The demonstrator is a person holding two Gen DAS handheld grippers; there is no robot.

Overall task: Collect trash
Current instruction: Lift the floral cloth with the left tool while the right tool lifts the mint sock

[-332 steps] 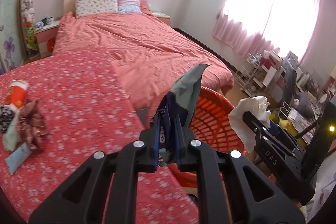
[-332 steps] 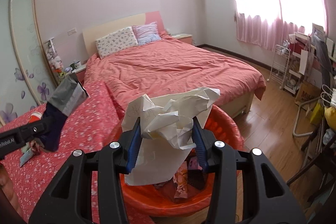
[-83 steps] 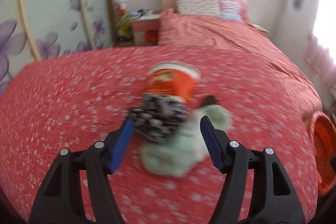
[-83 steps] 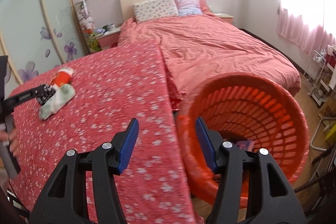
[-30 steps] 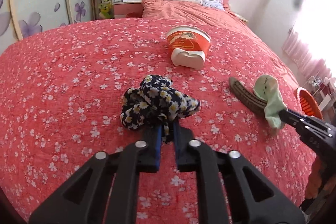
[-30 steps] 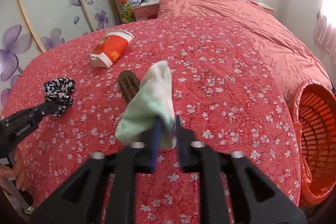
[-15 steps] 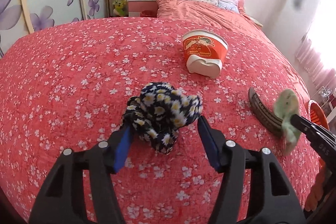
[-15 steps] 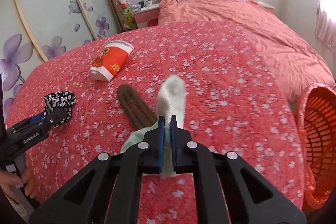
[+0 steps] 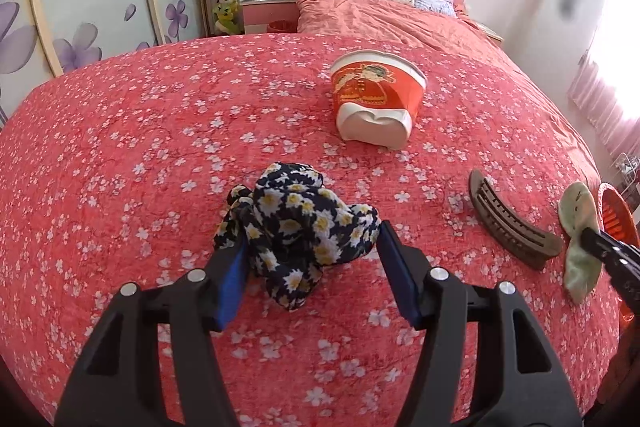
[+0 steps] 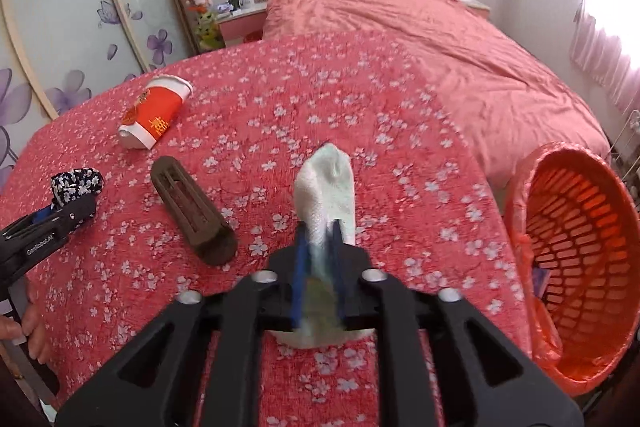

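Note:
A navy daisy-print cloth (image 9: 296,223) lies bunched on the red flowered tablecloth (image 9: 120,147). My left gripper (image 9: 312,239) stands open around it, one blue pad on each side. My right gripper (image 10: 318,239) grips a pale green sock (image 10: 330,183), which sticks up between the pads and hangs below them; its jaws are opening. The left wrist view shows that sock (image 9: 576,223) at the right gripper's tip (image 9: 596,239). An orange basket (image 10: 580,247) stands off the table's right edge.
A red paper cup (image 9: 374,99) lies on its side further back. A brown hair clip (image 10: 192,209) lies between the two grippers. The left gripper (image 10: 68,215) and a hand (image 10: 24,323) show at the left. A pink bed (image 10: 460,47) is behind.
The left gripper, shut on the daisy cloth a second ago, has opened; the cloth rests between its pads. The right gripper has shifted right with the sock, its pads slightly wider apart.

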